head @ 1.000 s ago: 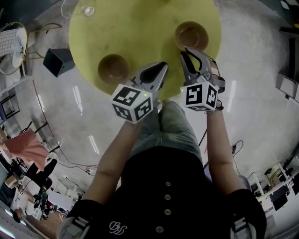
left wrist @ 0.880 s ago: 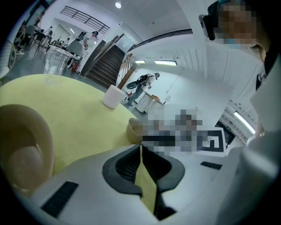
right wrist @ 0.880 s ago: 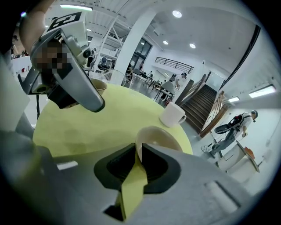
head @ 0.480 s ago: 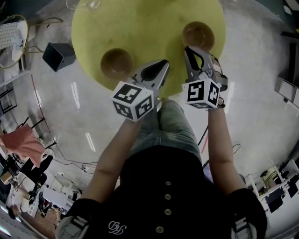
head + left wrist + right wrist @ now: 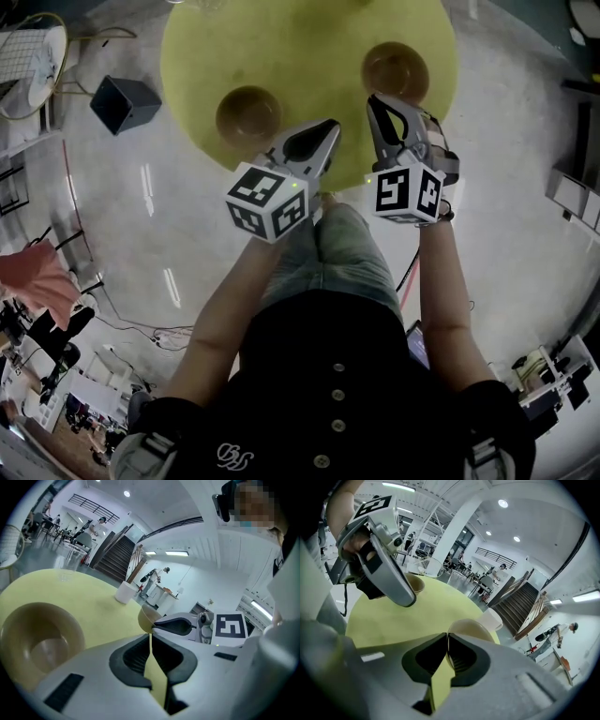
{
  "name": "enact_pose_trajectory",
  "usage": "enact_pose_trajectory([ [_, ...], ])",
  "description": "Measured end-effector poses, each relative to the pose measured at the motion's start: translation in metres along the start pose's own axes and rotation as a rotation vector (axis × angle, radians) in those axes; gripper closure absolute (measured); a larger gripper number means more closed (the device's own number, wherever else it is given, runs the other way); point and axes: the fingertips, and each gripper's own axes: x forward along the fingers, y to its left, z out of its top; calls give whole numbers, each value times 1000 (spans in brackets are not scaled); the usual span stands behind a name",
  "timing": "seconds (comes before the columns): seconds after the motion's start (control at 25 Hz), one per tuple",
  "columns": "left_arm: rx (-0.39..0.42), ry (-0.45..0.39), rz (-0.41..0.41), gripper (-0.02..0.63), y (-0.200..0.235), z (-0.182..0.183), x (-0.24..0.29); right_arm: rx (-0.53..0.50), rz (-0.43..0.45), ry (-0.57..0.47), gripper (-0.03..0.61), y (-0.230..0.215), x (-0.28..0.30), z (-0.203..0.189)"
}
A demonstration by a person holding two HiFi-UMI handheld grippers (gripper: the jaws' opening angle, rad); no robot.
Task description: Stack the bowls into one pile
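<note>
- Since the right tongs (image 5: 374, 97) have just been closing on the near rim of one bowl (image 5: 396, 70), I would lift it level.
- Second bowl (image 5: 249, 113) waits on the counter (image 5: 309, 52) just left of the shut, empty left tongs (image 5: 330, 127); lower there centred.

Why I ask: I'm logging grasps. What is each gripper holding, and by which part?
The right gripper, jaws just closed, pinches the tan round bowl by its near rim. The left gripper is shut on nothing.

left bowl (image 5: 248, 114), right bowl (image 5: 395, 70) apart on yellow table (image 5: 309, 47); right gripper (image 5: 375, 99) at right bowl
</note>
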Motion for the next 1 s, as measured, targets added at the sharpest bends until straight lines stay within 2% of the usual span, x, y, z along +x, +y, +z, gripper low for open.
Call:
enact_pose_trajectory([
  [0.44,-5,-118,71,591,4,14,-51,-123,54,-101,560,24,-17,61],
  [0.72,-19,-197,112,591,11,25,-95,-180,116,-179,561,57,-19,116],
  [1.0,-37,-271,183,591,28,33,-130,-259,184,-247,560,86,-16,151],
])
